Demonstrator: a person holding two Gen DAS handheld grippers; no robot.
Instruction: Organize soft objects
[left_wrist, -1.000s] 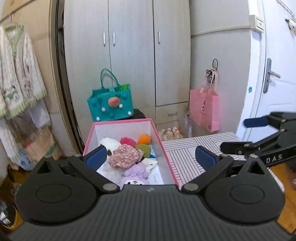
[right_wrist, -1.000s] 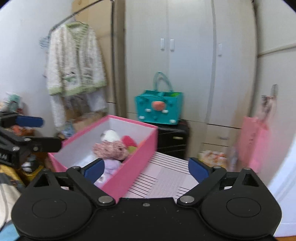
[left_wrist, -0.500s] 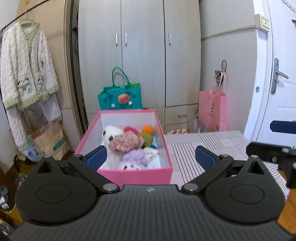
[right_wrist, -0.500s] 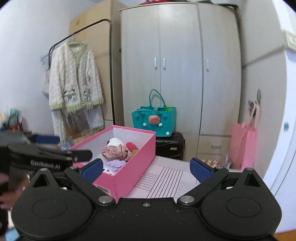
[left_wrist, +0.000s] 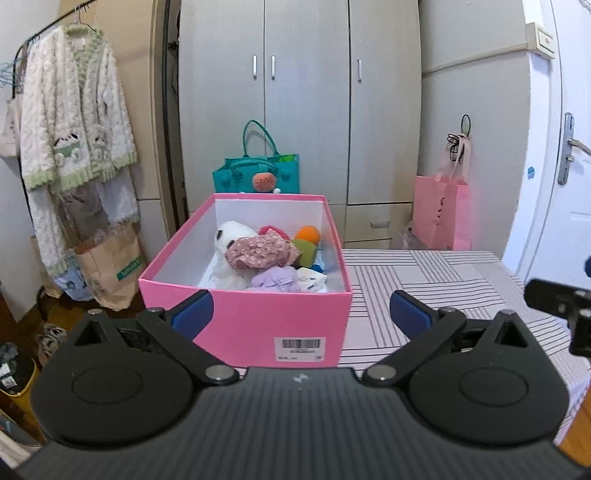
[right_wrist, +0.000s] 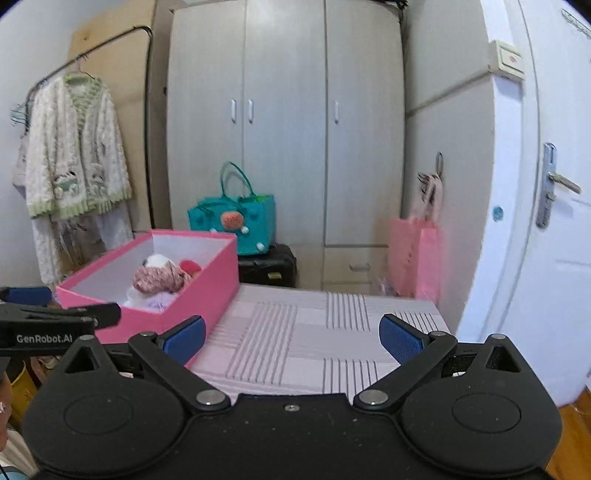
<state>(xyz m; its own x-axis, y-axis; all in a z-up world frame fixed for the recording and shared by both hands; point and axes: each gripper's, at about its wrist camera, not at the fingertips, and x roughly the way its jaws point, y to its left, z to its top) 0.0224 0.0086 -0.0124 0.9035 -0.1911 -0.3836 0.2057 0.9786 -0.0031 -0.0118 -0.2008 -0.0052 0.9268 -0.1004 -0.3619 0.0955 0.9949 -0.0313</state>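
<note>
A pink box (left_wrist: 258, 317) stands on the striped table (left_wrist: 424, 273) and holds several soft toys: a white plush (left_wrist: 231, 240), a pink floral cloth (left_wrist: 258, 251), a purple plush (left_wrist: 275, 277) and an orange ball (left_wrist: 307, 233). My left gripper (left_wrist: 301, 312) is open and empty, just in front of the box's near wall. My right gripper (right_wrist: 291, 338) is open and empty over the table, right of the box (right_wrist: 207, 280). The left gripper also shows at the left edge of the right wrist view (right_wrist: 55, 317).
A teal bag (left_wrist: 258, 177) stands behind the box on a black case (right_wrist: 267, 266). A pink paper bag (left_wrist: 441, 214) hangs by the grey wardrobe (left_wrist: 306, 92). A white door (right_wrist: 546, 221) is at the right. A cardigan (left_wrist: 74, 129) hangs on a rack at the left.
Both grippers have drawn back and lowered from the box, so its near wall now shows. Both stay open and empty.
</note>
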